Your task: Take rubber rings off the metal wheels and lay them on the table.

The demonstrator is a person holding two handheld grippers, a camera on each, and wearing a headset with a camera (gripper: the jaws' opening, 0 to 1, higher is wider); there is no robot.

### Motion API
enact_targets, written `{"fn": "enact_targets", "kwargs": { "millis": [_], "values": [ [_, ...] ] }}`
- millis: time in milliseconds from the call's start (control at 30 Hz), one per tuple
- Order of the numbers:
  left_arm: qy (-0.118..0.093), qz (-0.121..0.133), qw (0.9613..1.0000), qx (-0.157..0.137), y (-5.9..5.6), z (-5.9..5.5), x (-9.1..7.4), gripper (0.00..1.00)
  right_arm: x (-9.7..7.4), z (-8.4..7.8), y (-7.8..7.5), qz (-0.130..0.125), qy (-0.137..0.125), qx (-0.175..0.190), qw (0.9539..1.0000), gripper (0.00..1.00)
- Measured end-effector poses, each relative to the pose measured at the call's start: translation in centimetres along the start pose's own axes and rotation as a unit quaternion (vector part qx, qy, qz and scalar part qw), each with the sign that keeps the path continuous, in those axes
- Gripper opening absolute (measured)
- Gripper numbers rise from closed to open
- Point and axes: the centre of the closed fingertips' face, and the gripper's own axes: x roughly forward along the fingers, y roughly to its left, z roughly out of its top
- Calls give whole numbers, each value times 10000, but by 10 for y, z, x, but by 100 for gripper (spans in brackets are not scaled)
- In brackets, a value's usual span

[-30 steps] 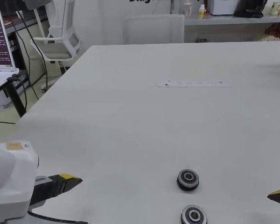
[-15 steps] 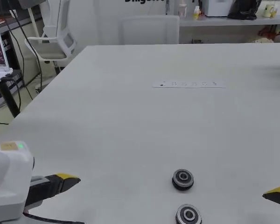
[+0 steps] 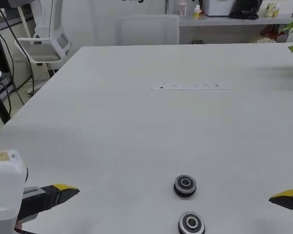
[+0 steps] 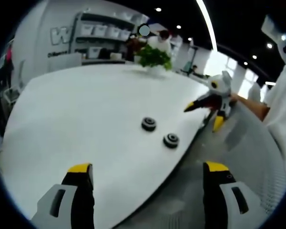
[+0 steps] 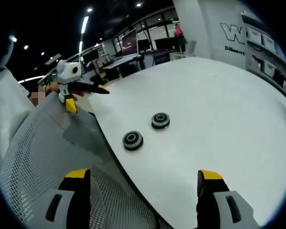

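Head view, near left: yellow-tipped left gripper (image 3: 64,190), jaws spread wide, gripping nothing. Right of it, close to the near edge of the white table (image 3: 136,126): two round metal wheels, farther wheel (image 3: 185,185) and nearer wheel (image 3: 191,223), lying apart, each wearing its black rubber ring (image 3: 176,188). Near right: right gripper (image 3: 284,199), jaws likewise parted, empty.

Matt table (image 3: 136,131), rubber-ringed metal wheels (image 3: 185,185)
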Motion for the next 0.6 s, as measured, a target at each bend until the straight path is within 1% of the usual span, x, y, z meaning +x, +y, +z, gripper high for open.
{"fn": "enact_targets", "kwargs": {
  "millis": [133,233,367,467,500,600],
  "values": [
    [-58,42,10000,-39,2,2,-1,97,0,-1,0,10,37,-28,10000,91],
    [-99,-4,9999,-112,1,2,0,97,-2,1,-3,-69,-23,-45,10000,88],
    [-100,-34,9999,-66,-1,3,1,97,-4,3,-6,-119,-100,42,9999,86],
    [-152,13,9999,-41,1,5,0,97,-4,4,-5,-102,-156,63,9998,85],
    [-189,14,9998,-21,1,7,0,97,-3,4,-5,-88,-147,75,9998,85],
    [-168,-46,9998,-18,-1,5,1,96,-3,1,-5,-82,-88,79,9999,84]
  ]
}}
